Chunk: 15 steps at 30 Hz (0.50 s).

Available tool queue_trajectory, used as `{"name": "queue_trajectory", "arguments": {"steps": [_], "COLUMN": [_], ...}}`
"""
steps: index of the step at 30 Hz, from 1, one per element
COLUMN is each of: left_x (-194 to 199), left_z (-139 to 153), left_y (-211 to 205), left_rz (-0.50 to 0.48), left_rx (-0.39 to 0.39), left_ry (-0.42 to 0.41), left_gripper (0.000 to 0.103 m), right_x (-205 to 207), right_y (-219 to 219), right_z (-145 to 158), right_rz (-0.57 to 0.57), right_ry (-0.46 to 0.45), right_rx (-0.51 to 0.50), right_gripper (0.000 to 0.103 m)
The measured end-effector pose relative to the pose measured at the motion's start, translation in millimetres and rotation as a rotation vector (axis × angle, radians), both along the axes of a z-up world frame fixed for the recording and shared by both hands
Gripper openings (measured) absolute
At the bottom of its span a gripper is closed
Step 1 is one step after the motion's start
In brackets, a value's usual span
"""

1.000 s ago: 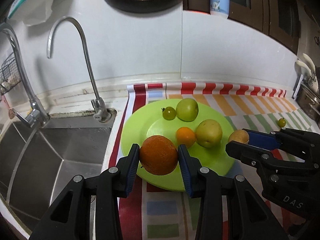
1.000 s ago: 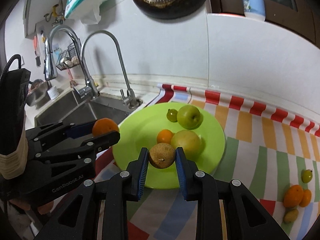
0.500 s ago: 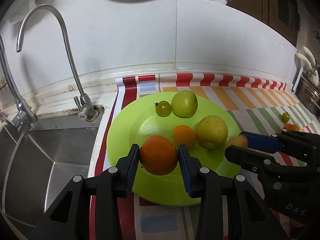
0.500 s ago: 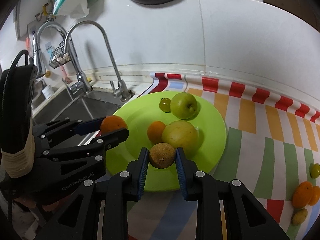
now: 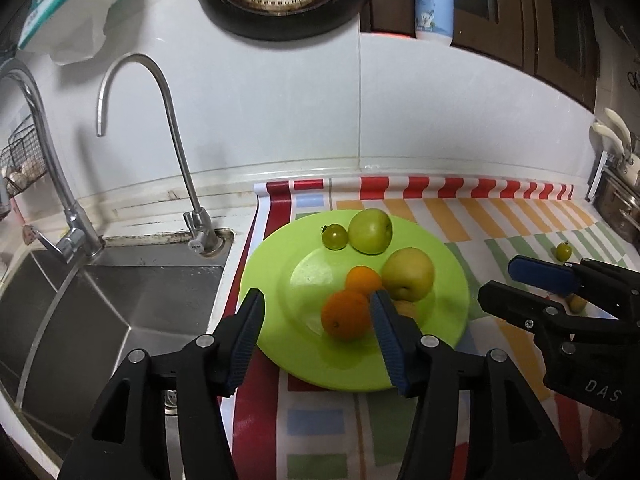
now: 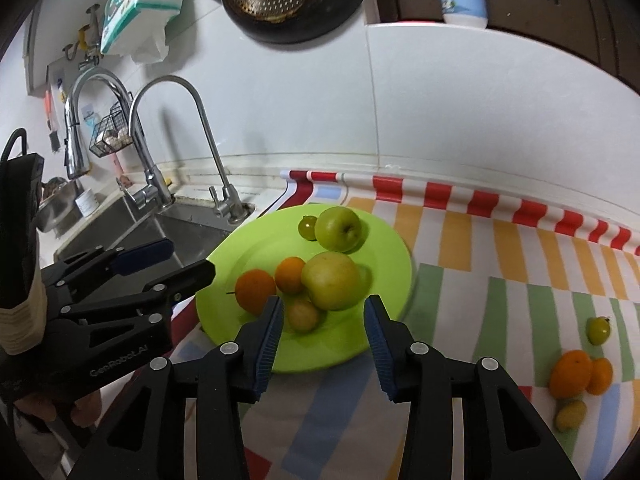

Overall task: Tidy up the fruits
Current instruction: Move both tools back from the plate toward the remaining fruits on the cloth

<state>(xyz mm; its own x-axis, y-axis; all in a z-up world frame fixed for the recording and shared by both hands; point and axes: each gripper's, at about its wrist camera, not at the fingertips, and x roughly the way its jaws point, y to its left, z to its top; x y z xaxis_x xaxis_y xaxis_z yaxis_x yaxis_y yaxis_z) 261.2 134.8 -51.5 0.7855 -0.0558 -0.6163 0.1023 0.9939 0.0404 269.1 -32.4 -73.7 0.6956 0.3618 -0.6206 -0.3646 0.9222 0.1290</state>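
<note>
A green plate (image 5: 448,320) (image 6: 384,264) lies on the striped mat. On it rest a big orange (image 5: 346,314) (image 6: 255,291), a small orange (image 5: 362,278) (image 6: 291,274), a yellow apple (image 5: 408,274) (image 6: 331,280), a green apple (image 5: 370,231) (image 6: 338,228), a green tomato (image 5: 335,236) (image 6: 307,227) and a brown fruit (image 6: 303,314). My left gripper (image 5: 316,336) is open above the plate's front edge, the big orange by its right finger. My right gripper (image 6: 323,334) is open above the plate's front, just behind the brown fruit.
More fruit lies loose on the mat at the right: two oranges (image 6: 580,372), a small yellow fruit (image 6: 570,415) and a green tomato (image 6: 598,330) (image 5: 563,251). A steel sink (image 5: 100,312) with two taps (image 5: 176,152) lies left of the plate. A pan hangs on the wall above.
Both grippers opened and drew back. The big orange left the left gripper and the brown fruit left the right one; both now rest on the plate.
</note>
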Motion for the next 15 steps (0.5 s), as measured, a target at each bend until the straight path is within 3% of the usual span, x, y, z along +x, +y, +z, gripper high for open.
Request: {"name": "queue_trajectory", "arguments": {"steps": [11,15], "left_x": [-34.4,-45.2], "left_z": [19.5,26.9], "left_y": [-24.4,-38.2], "left_rz": [-0.036,-0.065], "left_rx": [-0.004,-0.002], "left_ry": [-0.038,-0.060], "left_gripper": [0.067,0.069], "right_x": [-40.2,-55.5], "right_y": [-31.5,-47.8], "right_z": [23.4,31.2], "right_rz": [-0.082,-0.128], "right_ry": [-0.074,-0.096], "right_rx": [-0.004,-0.009], "right_gripper": [0.062,0.063]}}
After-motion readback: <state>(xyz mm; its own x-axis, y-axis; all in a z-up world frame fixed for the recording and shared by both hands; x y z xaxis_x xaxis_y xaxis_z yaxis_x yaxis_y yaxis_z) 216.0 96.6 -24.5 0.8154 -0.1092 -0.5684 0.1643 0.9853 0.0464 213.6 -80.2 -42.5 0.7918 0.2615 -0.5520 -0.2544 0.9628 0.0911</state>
